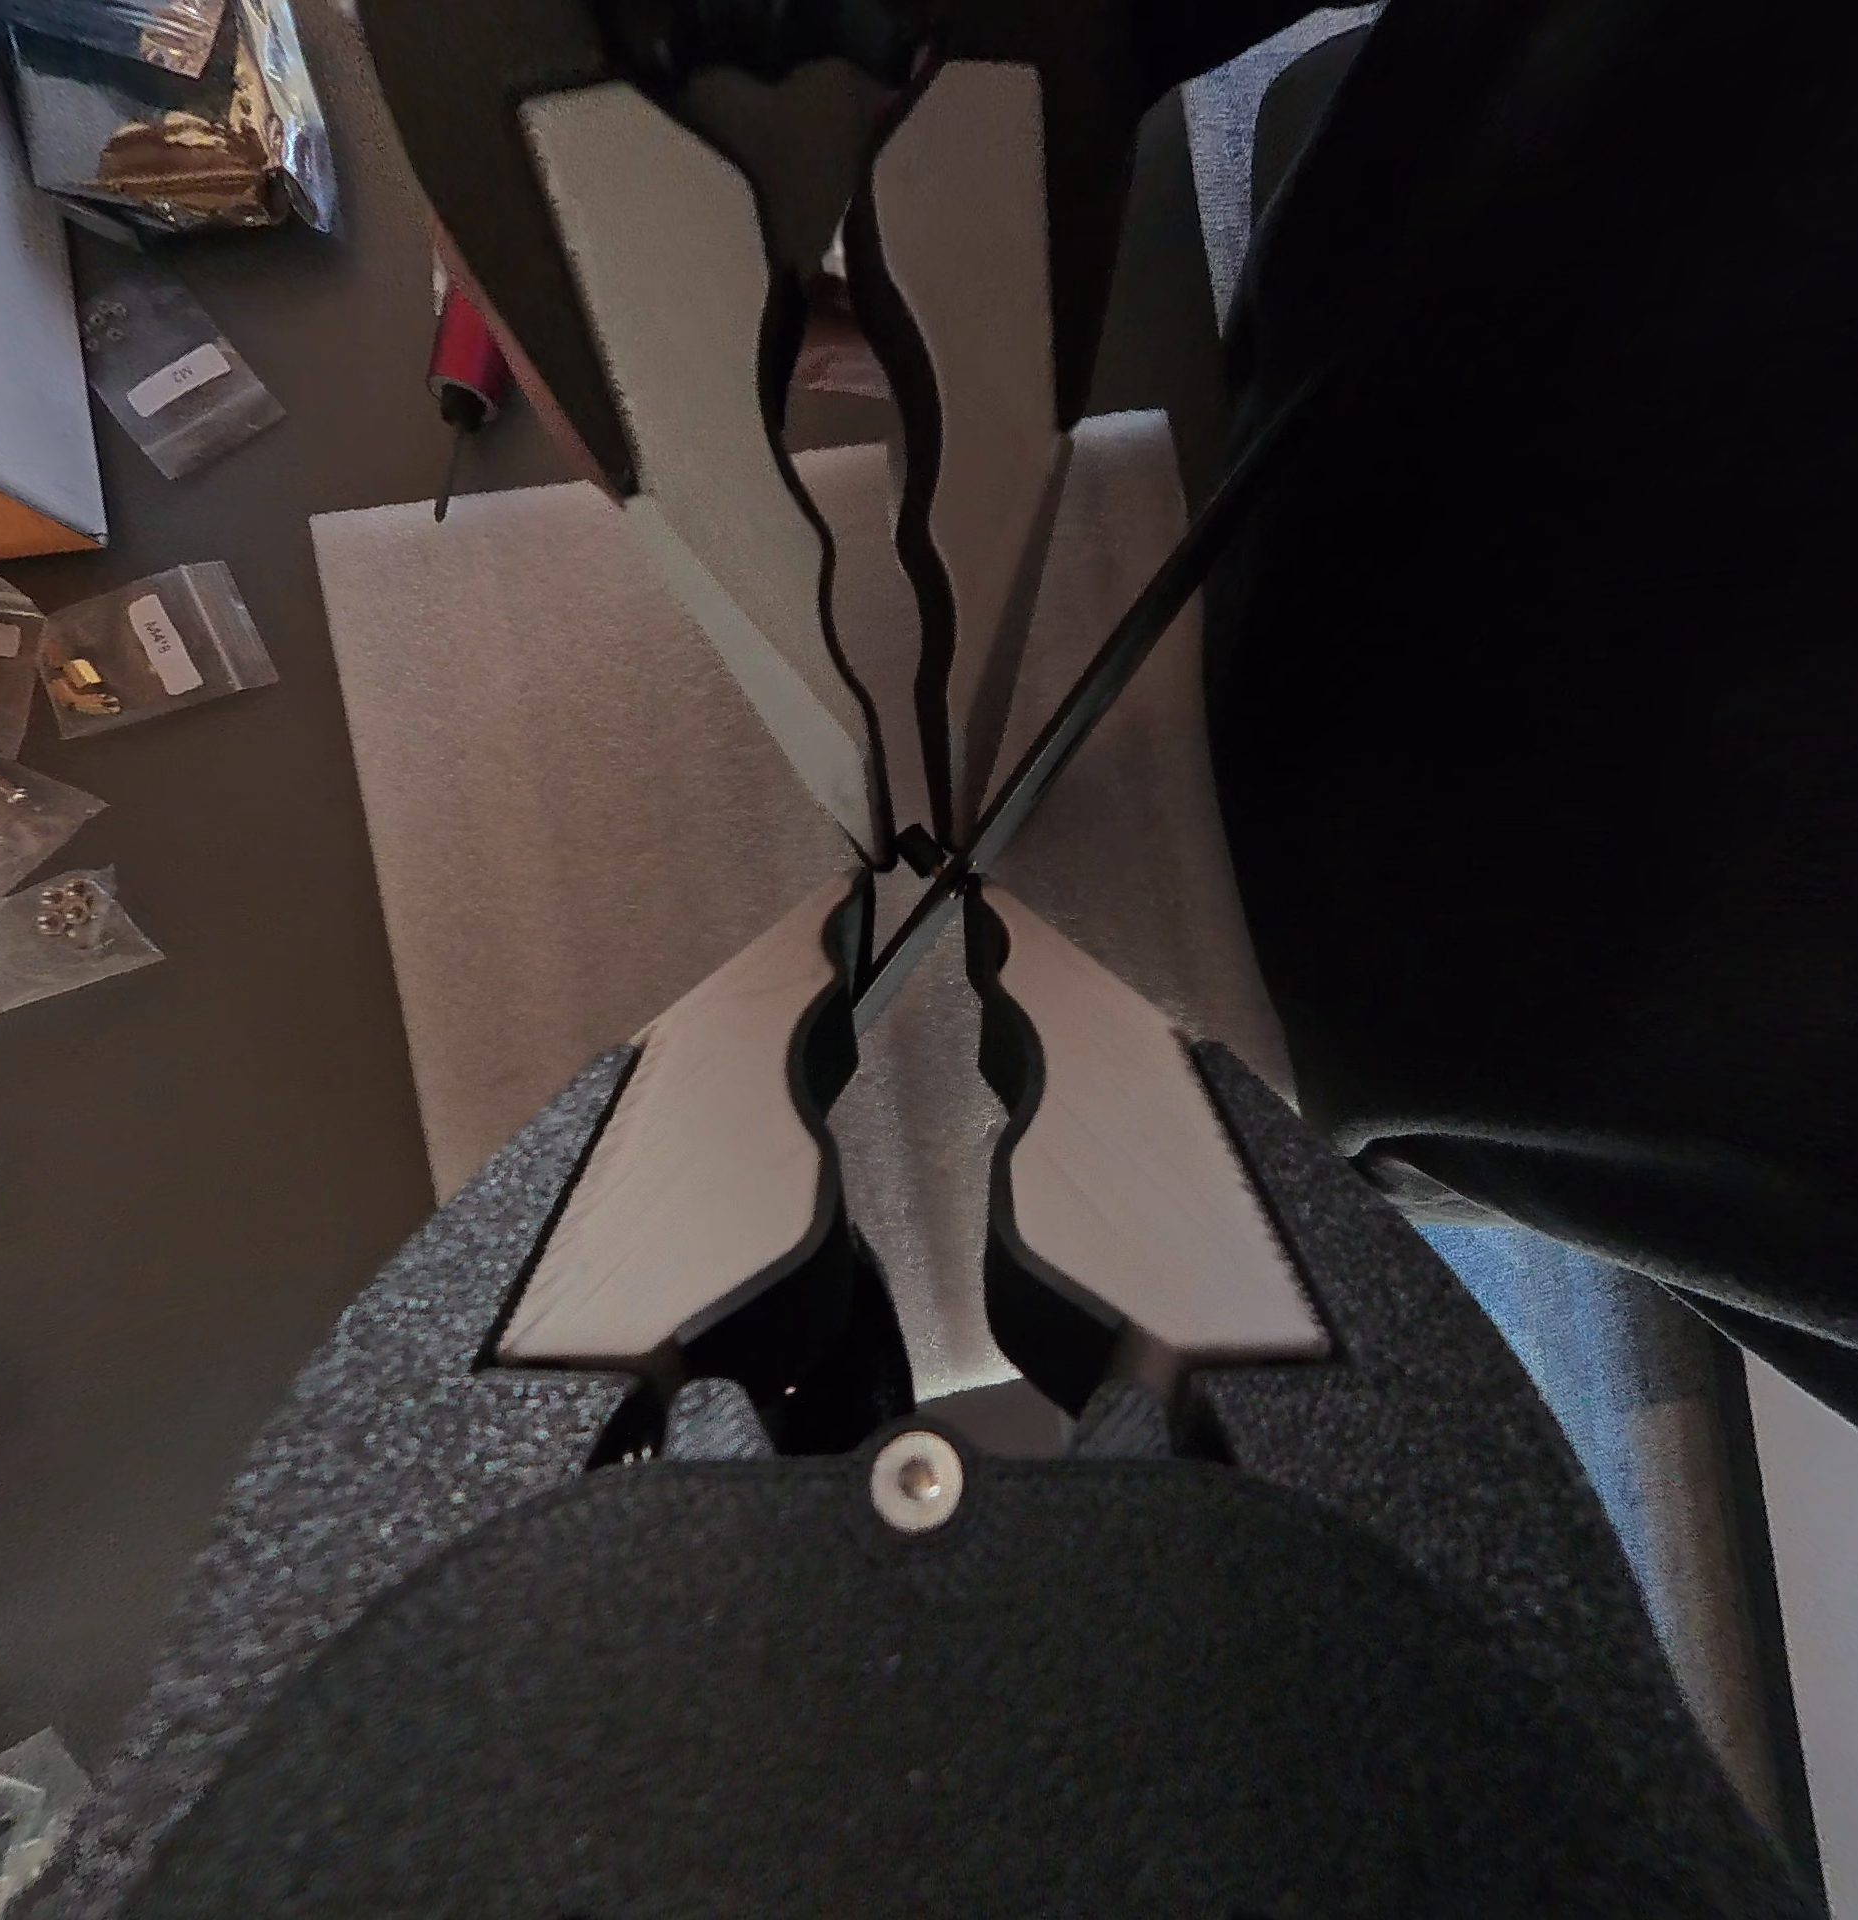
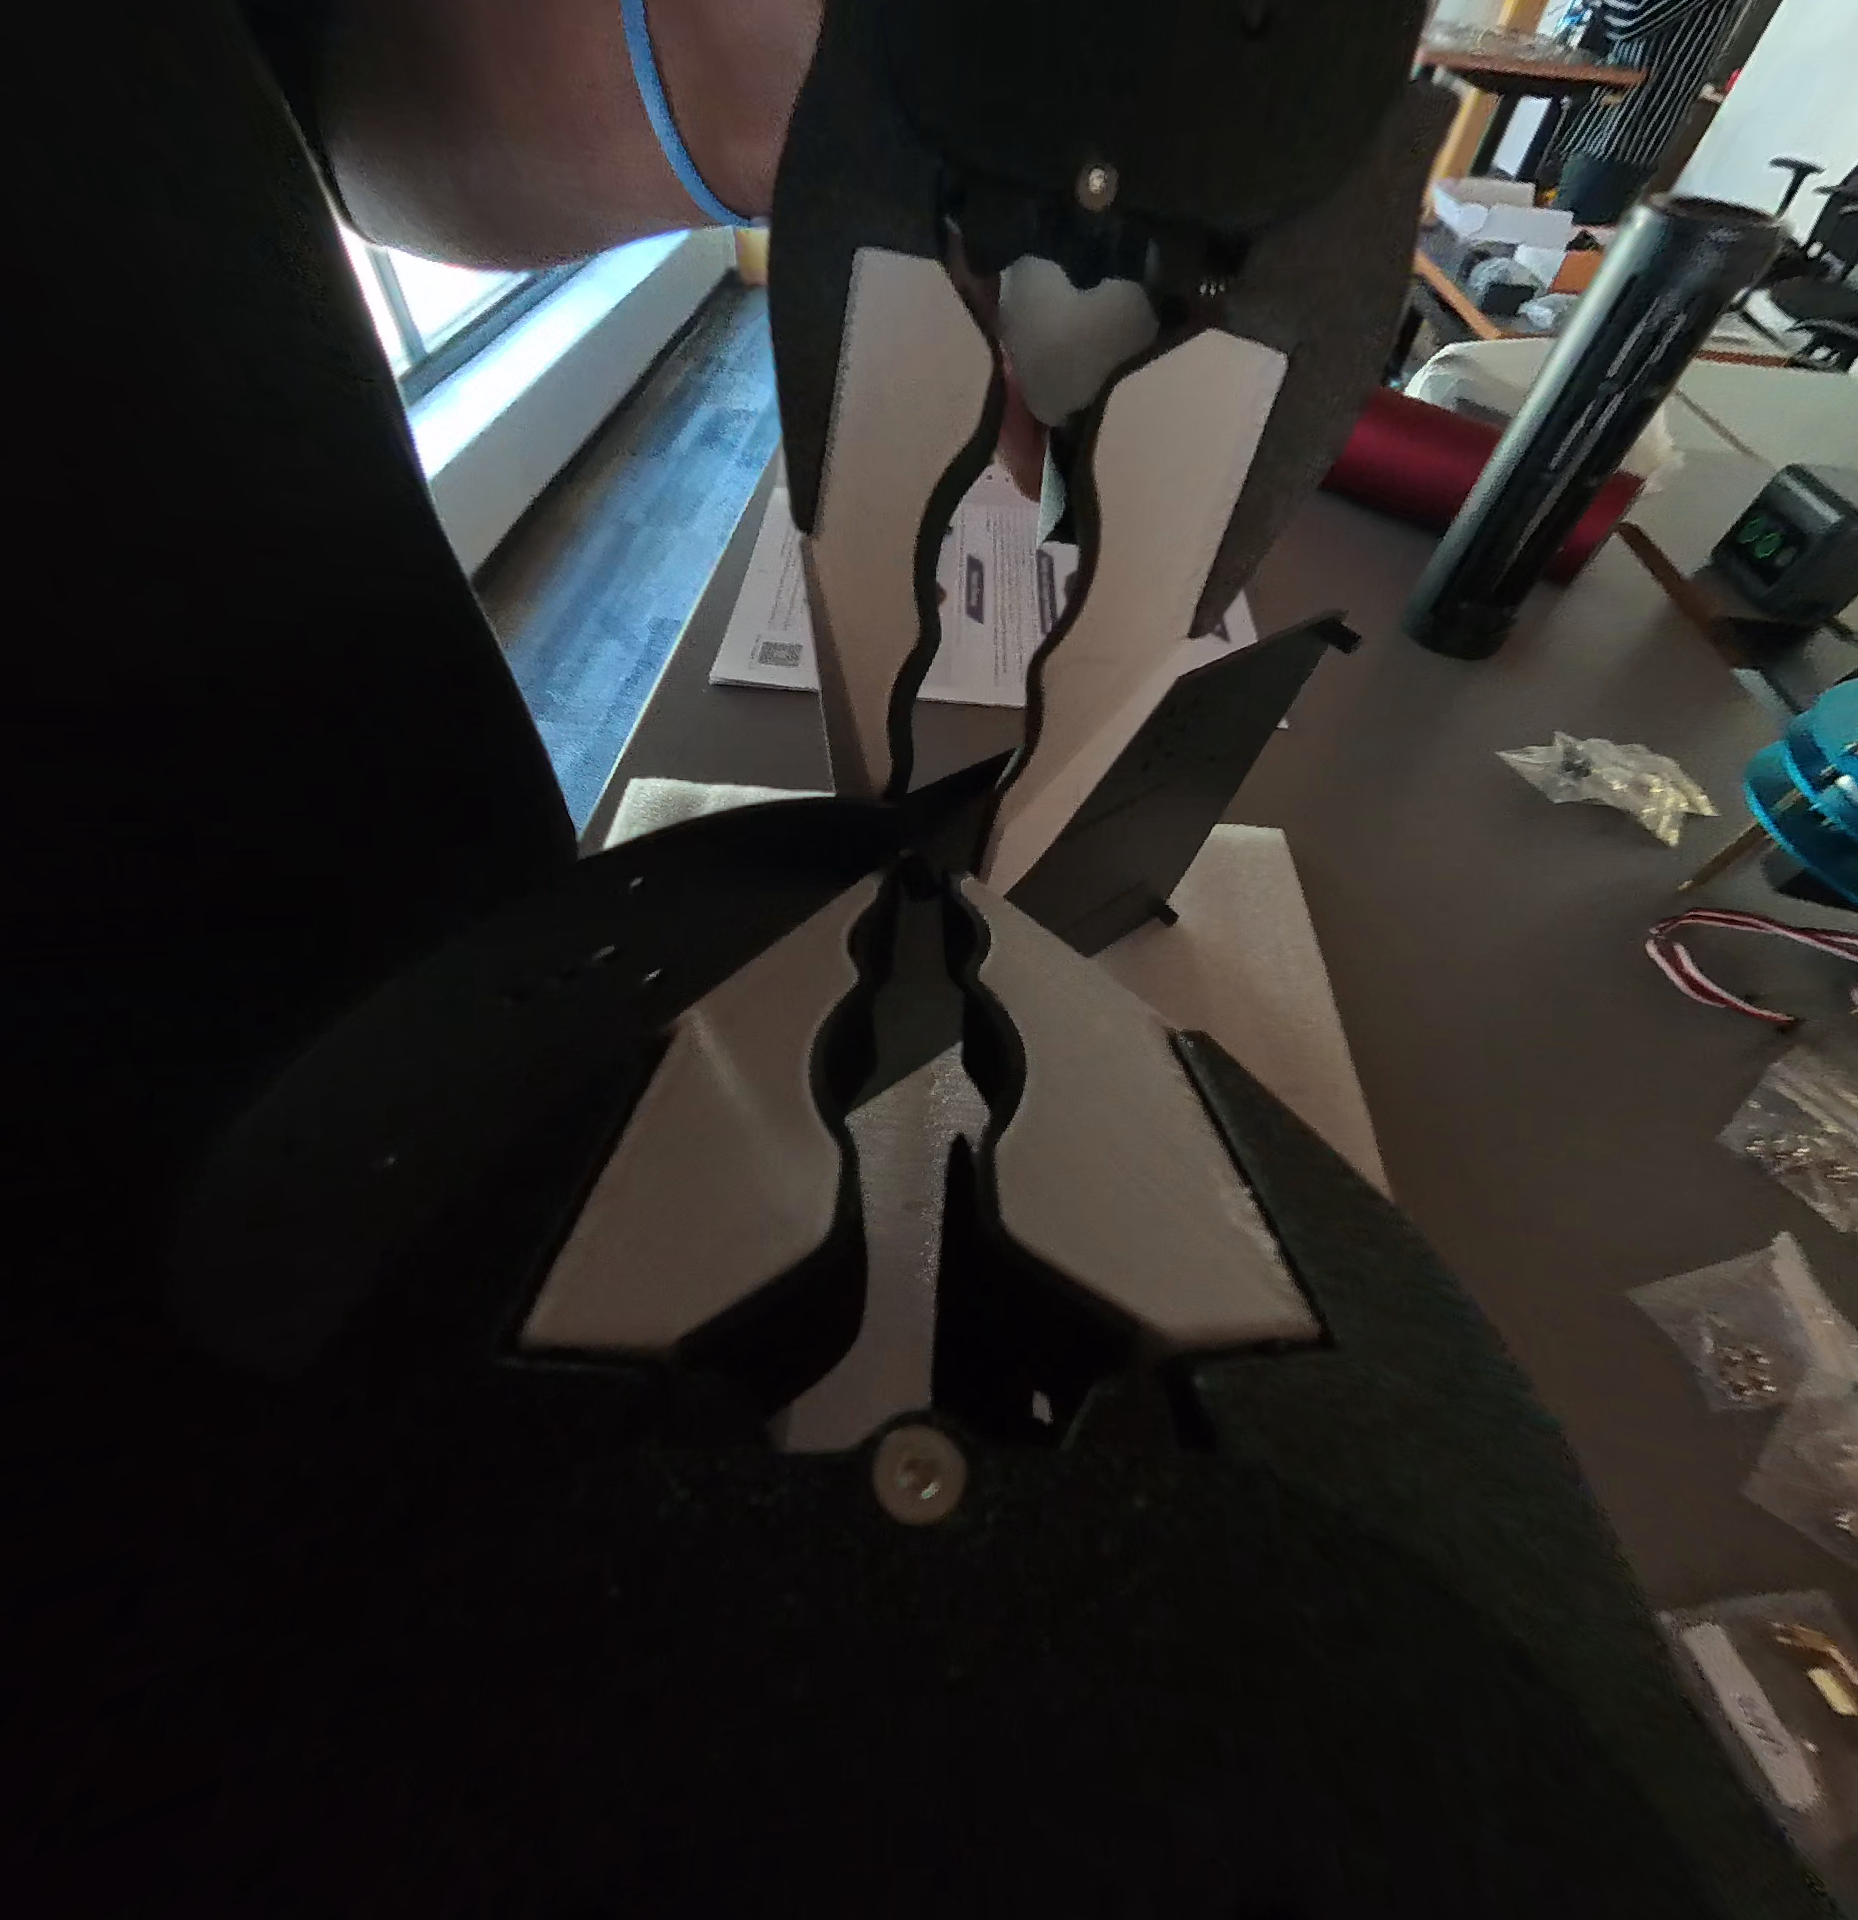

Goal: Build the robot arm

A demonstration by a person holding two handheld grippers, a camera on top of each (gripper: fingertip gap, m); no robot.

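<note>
My left gripper [image 1: 917, 883] is closed on the edge of a thin black plate [image 1: 1112, 644], which runs diagonally between its fingers. In the right wrist view the plate [image 2: 696, 883] is flat, with several small holes, and the left gripper [image 2: 951, 805] comes down from above onto its pointed corner. My right gripper [image 2: 927, 888] pinches a small black screw [image 2: 917, 871] at its tips, right against the plate. In the left wrist view the right gripper [image 1: 917, 831] comes from the top, tip to tip with the left, with the screw [image 1: 919, 844] between them. Both work above a white foam sheet [image 1: 551, 727].
Bags of small hardware [image 1: 187, 395] and a red-handled screwdriver [image 1: 468, 353] lie to the left. A dark grey part [image 2: 1164, 769] stands on the foam. A black cylinder [image 2: 1590, 416], a blue object [image 2: 1829, 790], a printed sheet [image 2: 769, 623] and more bags [image 2: 1600, 790] are on the table. A dark sleeve [image 1: 1527, 623] fills the right. Less than 4 cm separates the two grippers' tips. Left tips and right tips are each some 35 cm from the blue object [image 2: 1829, 790].
</note>
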